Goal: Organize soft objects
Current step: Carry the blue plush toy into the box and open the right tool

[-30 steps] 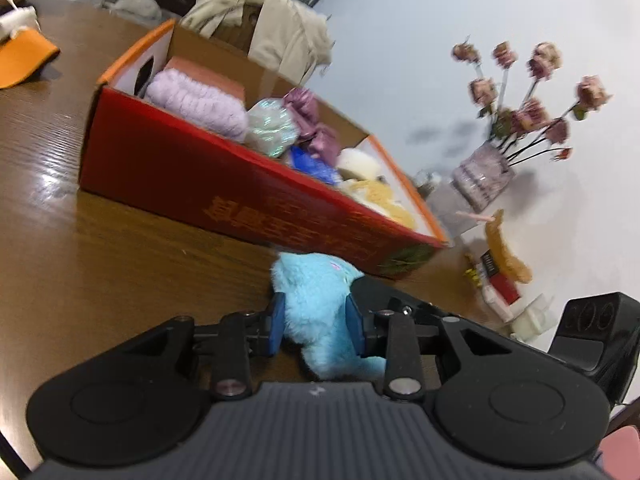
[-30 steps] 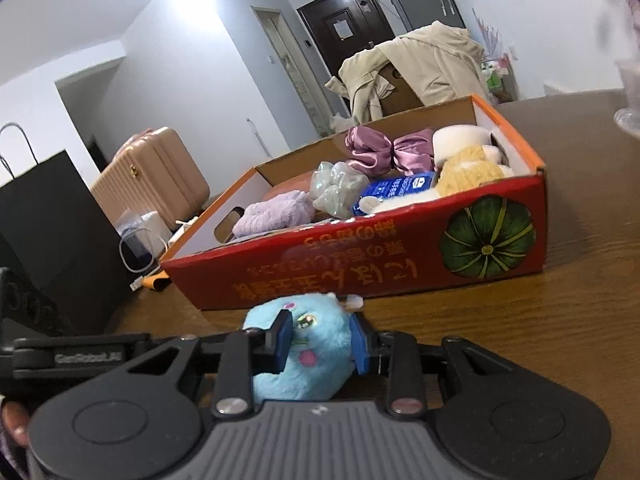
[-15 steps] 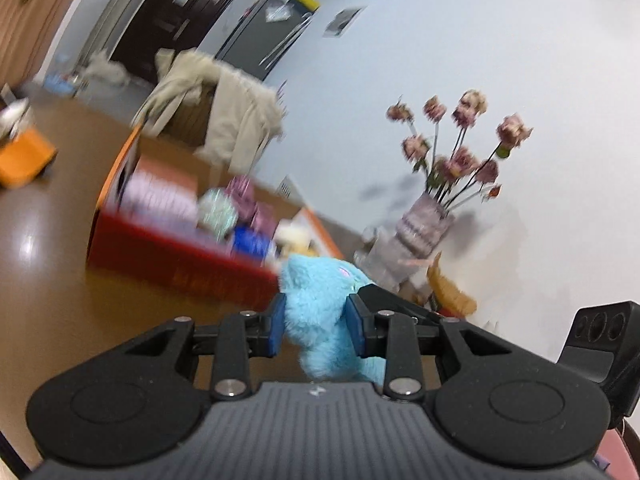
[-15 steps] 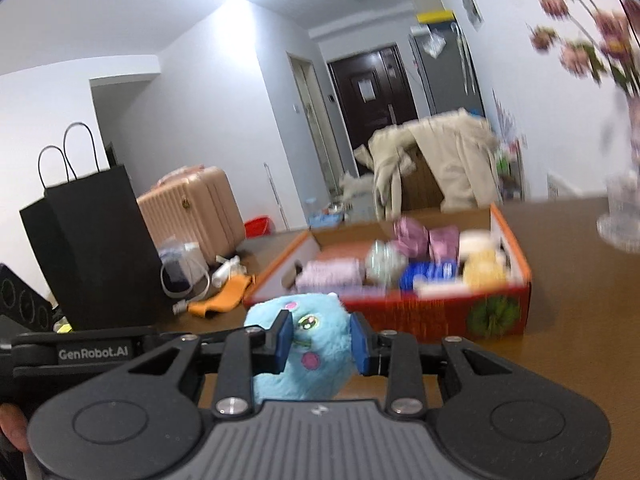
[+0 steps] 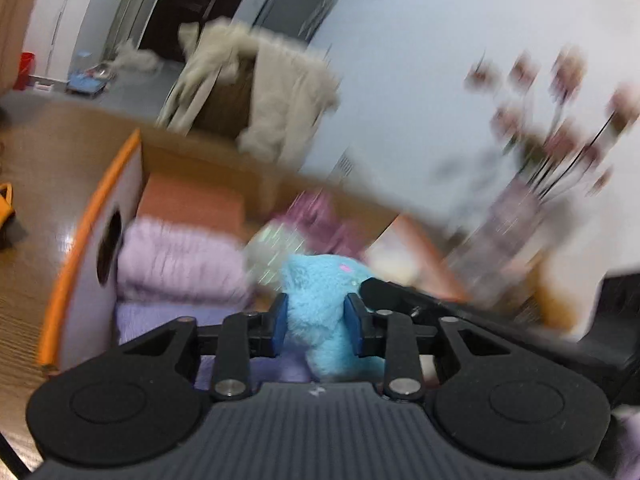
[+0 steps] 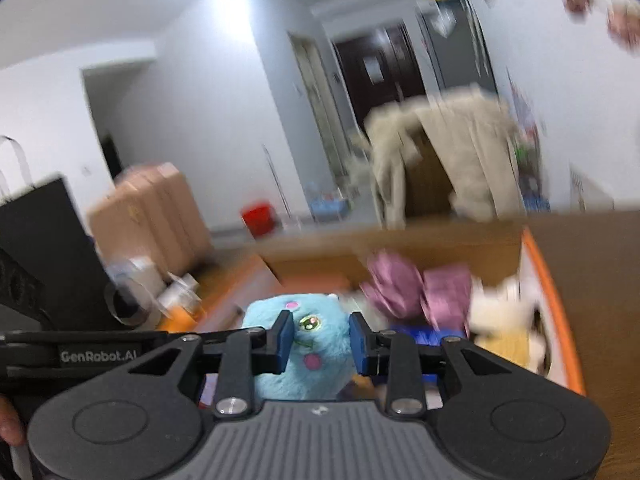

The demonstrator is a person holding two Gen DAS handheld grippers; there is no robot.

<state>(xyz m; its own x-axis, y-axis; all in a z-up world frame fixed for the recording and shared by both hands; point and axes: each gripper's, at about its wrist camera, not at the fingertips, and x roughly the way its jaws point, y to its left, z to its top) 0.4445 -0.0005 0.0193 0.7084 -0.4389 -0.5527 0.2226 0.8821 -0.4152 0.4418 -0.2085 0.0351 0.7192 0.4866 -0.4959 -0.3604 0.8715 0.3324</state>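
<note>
Brown wooden tabletop, blurred. Open orange-rimmed cardboard box holding folded lilac knit and mauve satin bow. Light blue plush toy above box, clamped on both sides: left tongs and right tongs, both tightening further.

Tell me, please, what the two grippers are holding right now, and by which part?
Both grip one blue plush toy: the right gripper pinches its face, the left gripper its back, both closing further.
</note>
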